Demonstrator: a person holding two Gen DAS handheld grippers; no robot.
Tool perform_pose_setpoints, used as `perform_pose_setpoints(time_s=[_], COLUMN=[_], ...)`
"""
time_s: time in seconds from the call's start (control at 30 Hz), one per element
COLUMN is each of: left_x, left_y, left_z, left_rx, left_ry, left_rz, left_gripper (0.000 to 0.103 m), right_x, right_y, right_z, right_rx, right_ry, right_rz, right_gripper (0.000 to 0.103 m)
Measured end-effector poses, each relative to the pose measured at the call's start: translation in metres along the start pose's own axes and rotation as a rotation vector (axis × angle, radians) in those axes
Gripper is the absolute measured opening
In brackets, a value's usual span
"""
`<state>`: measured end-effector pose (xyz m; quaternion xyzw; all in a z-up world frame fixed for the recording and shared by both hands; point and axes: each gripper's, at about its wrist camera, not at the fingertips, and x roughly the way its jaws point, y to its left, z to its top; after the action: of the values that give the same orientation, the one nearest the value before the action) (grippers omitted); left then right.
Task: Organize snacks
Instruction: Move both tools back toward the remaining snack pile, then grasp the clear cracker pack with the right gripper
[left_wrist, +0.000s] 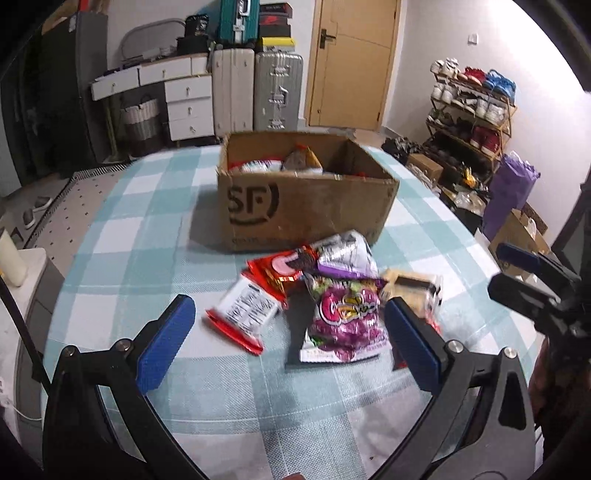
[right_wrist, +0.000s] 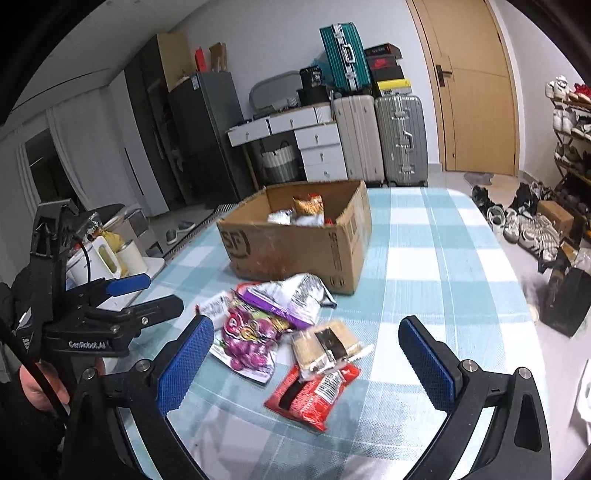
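Observation:
A pile of snack packets lies on the checked tablecloth in front of an open cardboard box (left_wrist: 306, 206) (right_wrist: 295, 247) that holds several snacks. The pile has a purple grape candy bag (left_wrist: 343, 321) (right_wrist: 247, 339), a purple-and-white bag (left_wrist: 347, 254) (right_wrist: 291, 299), red packets (left_wrist: 243, 314) (right_wrist: 314, 395) and a tan biscuit pack (left_wrist: 410, 288) (right_wrist: 325, 347). My left gripper (left_wrist: 288, 339) is open and empty, just short of the pile. My right gripper (right_wrist: 306, 369) is open and empty, above the red packet and biscuit pack. The right gripper also shows in the left wrist view (left_wrist: 532, 280), and the left gripper in the right wrist view (right_wrist: 144, 299).
The table (left_wrist: 147, 229) (right_wrist: 443, 258) ends at rounded edges on both sides. Suitcases (left_wrist: 258, 92) (right_wrist: 380, 136), white drawers (left_wrist: 188, 103) and a door (left_wrist: 351, 62) stand behind. A shoe rack (left_wrist: 472, 107) and floor clutter lie to the right.

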<state>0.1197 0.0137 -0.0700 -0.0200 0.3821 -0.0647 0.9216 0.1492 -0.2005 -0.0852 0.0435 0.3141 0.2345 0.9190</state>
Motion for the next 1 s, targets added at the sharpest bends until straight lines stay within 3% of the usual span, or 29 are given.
perform_pose_setpoints(time_s=[0.53, 1.0], left_x=[0.049, 0.073], left_y=[0.03, 0.056], left_z=[-0.015, -0.019], left_rx=[-0.059, -0.122], left_ry=[0.071, 0.105], left_rz=[-0.013, -0.019], left_gripper=[0.102, 0.102], right_x=[0.083, 0.124], right_y=[-0.02, -0.029], right_z=[-0.013, -0.02], right_rx=[-0.054, -0.076], right_ry=[0.183, 0.251], right_rz=[-0.017, -0.042], right_gripper=[0.102, 0.101])
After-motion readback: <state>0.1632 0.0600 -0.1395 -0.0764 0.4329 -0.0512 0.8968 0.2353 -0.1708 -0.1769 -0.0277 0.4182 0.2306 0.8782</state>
